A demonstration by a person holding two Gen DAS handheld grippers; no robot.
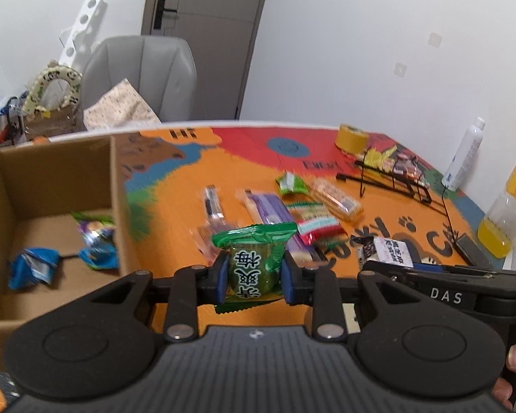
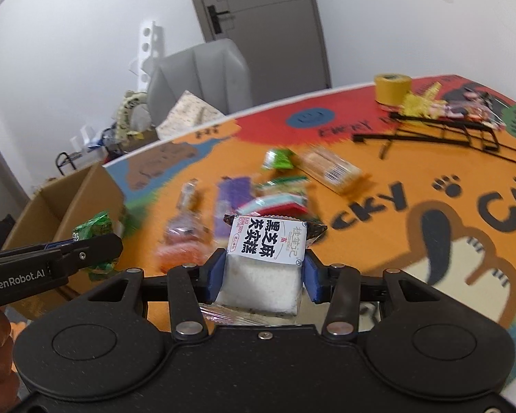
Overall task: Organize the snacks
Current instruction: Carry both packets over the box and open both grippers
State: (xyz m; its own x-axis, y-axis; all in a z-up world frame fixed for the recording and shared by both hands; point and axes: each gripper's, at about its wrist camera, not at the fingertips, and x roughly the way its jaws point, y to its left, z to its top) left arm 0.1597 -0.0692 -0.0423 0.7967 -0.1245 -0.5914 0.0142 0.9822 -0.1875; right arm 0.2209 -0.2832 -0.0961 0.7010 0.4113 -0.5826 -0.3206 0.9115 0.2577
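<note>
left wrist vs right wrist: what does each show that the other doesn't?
Left wrist only: the inside of the cardboard box, with a blue packet and another wrapped snack on its floor, and a bottle of yellow liquid.
Right wrist only: the white cake packet square between the right gripper.
Both: the green packet in the left gripper, loose snacks, the tape roll.

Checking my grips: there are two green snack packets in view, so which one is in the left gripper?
The dark green packet with bold characters is pinched in the left gripper; the lighter green packet lies loose, farther back on the table mat.
</note>
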